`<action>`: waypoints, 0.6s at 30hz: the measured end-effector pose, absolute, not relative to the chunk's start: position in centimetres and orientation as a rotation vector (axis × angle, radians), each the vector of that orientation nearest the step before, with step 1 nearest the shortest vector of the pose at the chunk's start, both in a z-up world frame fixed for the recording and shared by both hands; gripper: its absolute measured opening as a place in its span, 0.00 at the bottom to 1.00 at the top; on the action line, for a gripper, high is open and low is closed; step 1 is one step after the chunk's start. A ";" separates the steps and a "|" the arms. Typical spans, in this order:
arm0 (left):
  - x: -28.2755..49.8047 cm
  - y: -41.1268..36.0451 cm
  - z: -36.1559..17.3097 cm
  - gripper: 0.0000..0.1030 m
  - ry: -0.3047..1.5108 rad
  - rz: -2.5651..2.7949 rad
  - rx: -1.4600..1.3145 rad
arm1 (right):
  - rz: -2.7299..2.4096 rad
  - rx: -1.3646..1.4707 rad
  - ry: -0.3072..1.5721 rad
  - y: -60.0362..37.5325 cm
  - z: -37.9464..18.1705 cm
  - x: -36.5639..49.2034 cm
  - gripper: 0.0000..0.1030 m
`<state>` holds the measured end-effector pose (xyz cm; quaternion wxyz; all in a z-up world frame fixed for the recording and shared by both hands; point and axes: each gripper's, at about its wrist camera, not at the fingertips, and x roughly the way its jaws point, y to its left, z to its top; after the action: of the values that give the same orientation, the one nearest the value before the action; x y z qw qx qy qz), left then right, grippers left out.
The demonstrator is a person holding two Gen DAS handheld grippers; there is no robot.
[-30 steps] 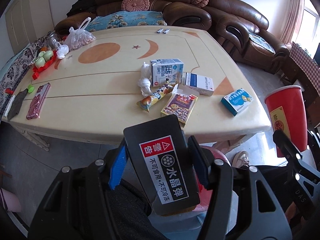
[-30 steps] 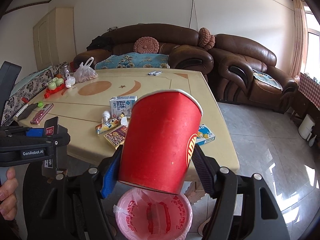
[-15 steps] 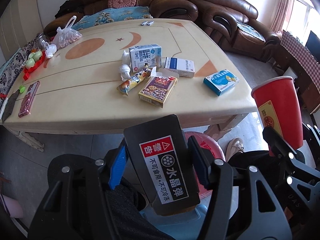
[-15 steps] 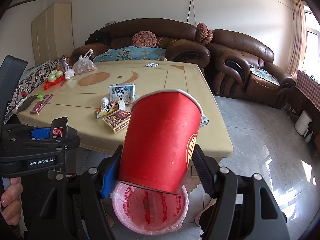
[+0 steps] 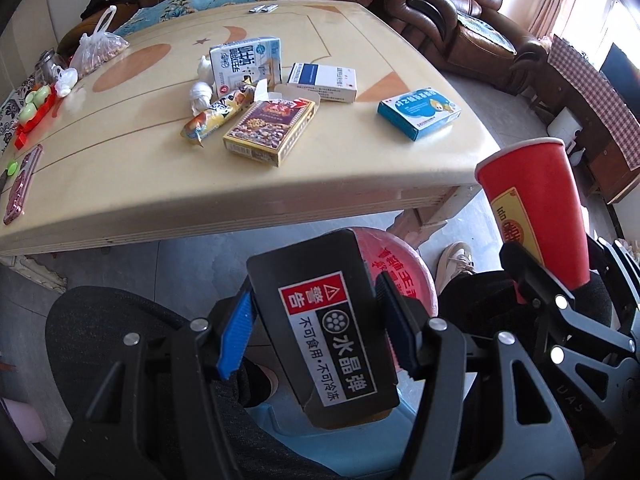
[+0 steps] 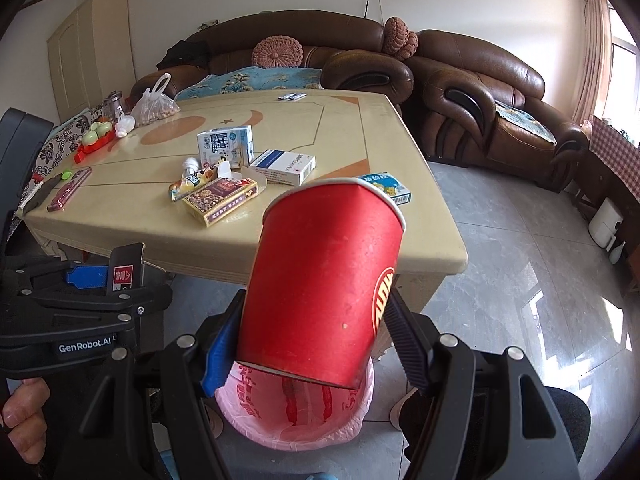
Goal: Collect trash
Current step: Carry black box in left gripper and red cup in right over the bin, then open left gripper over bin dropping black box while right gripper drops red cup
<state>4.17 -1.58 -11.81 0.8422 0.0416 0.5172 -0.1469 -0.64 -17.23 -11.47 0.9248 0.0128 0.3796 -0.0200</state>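
Both grippers sit lower than a second ago, the cream table top now seen from nearer its front edge and the pink-lined bin larger beneath the cup; both grips unchanged.

Item 1: left gripper (image 5: 316, 332), jaws clamped on a flat black cardboard box with a red-and-white warning label (image 5: 320, 328); box tilted, held over the floor in front of the table, the bin's rim showing just behind it.

Item 2: right gripper (image 6: 312, 344), jaws clamped on the lower part of a tall red paper cup with a white rim (image 6: 324, 280); cup tilted, mouth uppermost, its base directly over the round waste bin lined with a pink printed plastic bag (image 6: 296, 420).

Item 3: cream wooden table with orange inlay (image 5: 120, 168), bearing a white-and-blue milk carton (image 5: 245, 62), a white box with a blue band (image 5: 322, 82), a blue-and-white medicine box (image 5: 418, 114), a brown-and-gold snack box (image 5: 270, 128), a yellow snack wrapper (image 5: 214, 118) and a knotted white tissue wad (image 5: 200, 94).

Item 4: a person's hand (image 6: 22, 420) on the left gripper's handle.
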 end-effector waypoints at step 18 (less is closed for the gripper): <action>6.3 -2.9 -19.9 0.50 1.254 -0.296 0.116 | -0.021 0.002 0.928 -16.9 -18.1 2.0 0.64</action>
<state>6.34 -2.90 -19.86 0.7980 0.0541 0.5842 -0.1381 1.99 -16.93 -18.09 0.8943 0.0011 0.4474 -0.0101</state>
